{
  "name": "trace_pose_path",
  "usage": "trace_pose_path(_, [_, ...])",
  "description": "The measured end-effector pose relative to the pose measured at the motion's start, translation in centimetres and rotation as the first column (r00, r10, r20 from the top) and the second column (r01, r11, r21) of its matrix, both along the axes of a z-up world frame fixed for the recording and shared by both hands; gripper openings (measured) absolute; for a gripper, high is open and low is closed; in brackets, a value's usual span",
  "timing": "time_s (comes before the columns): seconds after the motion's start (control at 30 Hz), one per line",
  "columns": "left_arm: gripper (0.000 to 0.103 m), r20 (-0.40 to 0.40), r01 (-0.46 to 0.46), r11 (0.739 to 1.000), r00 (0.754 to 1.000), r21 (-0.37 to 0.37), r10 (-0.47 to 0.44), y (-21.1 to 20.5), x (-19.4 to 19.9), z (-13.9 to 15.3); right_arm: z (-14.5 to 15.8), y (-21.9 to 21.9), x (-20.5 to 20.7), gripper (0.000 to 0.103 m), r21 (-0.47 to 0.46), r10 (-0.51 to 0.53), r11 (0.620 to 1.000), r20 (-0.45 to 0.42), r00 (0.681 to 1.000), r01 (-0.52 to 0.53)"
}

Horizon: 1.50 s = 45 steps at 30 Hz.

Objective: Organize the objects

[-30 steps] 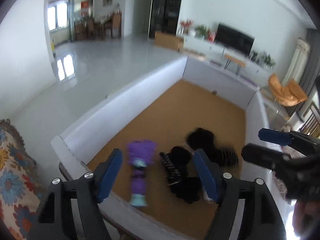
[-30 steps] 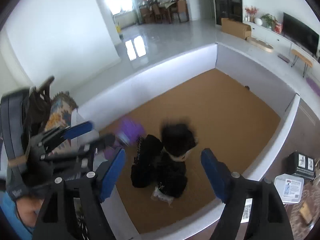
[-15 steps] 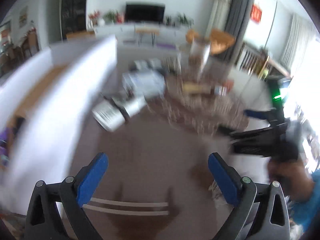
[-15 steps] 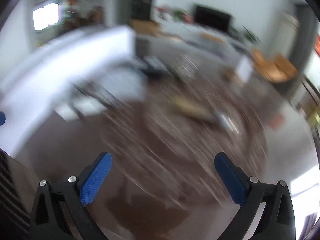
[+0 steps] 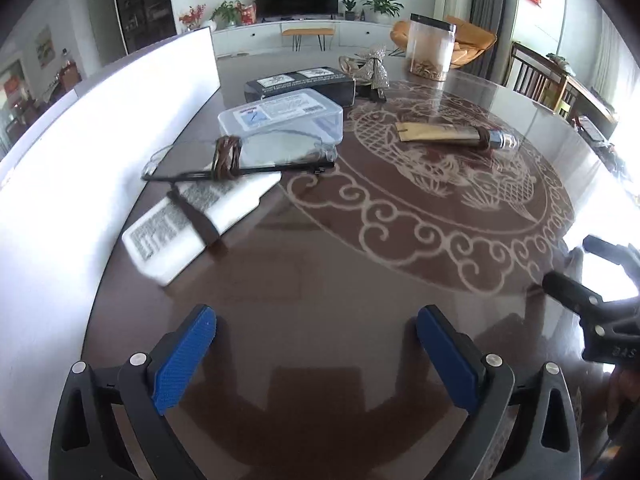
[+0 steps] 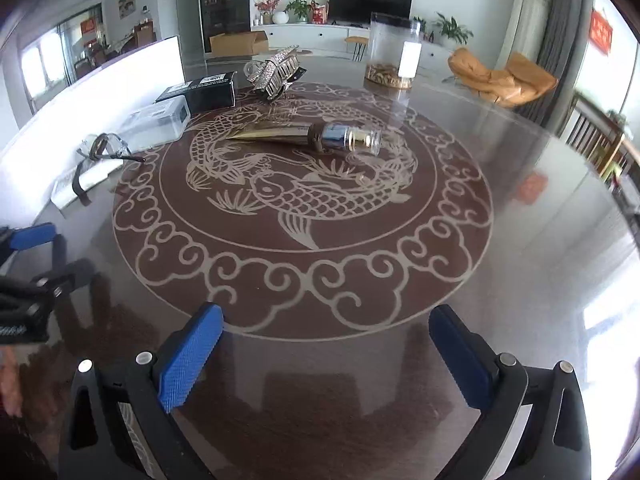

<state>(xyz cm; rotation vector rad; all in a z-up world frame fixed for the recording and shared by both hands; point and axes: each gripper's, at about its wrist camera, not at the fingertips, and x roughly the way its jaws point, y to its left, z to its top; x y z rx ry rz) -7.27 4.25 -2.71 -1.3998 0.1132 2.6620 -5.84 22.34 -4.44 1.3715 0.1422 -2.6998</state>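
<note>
My left gripper (image 5: 316, 344) hangs open over the dark glossy round table (image 5: 320, 288), nothing between its blue pads. My right gripper (image 6: 326, 344) is open too, with nothing in it, over the table's front edge of the fish pattern. Ahead of the left gripper lie a white box with a dark band (image 5: 200, 220), clear glasses with a brown strap (image 5: 228, 156), a clear lidded container (image 5: 284, 116) and a black box (image 5: 300, 80). A gold tube with a clear cap (image 6: 304, 134) lies mid-table. A silver sparkly piece (image 6: 276, 70) stands behind it.
A white bin wall (image 5: 100, 140) runs along the table's left side. A tall clear jar (image 6: 390, 54) stands at the far edge. The other gripper shows at the right edge in the left wrist view (image 5: 592, 292) and at the left edge in the right wrist view (image 6: 36, 256).
Both grippers have swung away from the white-walled bin with purple and black items to the round table, sunk lower, and their jaws have spread wider.
</note>
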Motion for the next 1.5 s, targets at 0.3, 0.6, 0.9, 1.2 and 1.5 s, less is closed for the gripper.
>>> trace_pose_path(0.3, [0.103,0.001,0.011,1.000,1.000,0.009,-0.011,-0.27,0.18,-0.02,0.06,0.00,0.48,0.103,-0.016,-0.007,1.000,0.009,1.000,0.007])
trace_pose_path(0.6, [0.103,0.002,0.010,1.000,1.000,0.010,-0.010,-0.28,0.20,0.06,0.11,0.02,0.56,0.103,-0.015,-0.007,1.000,0.009,1.000,0.007])
trace_pose_path(0.9, [0.103,-0.003,0.005,1.000,1.000,0.004,-0.005,-0.32,0.61,0.10,0.15,0.01,0.57,0.103,-0.015,-0.007,1.000,0.009,1.000,0.008])
trace_pose_path(1.2, [0.103,-0.004,0.004,1.000,1.000,0.005,-0.004,-0.32,0.64,0.01,0.26,0.14,0.29,0.103,-0.015,-0.023,1.000,0.010,1.000,0.023])
trace_pose_path(1.5, [0.103,-0.004,0.003,1.000,1.000,0.007,-0.003,-0.28,0.65,0.01,0.28,0.49,0.09,0.103,-0.018,-0.057,0.998,0.010,0.998,0.057])
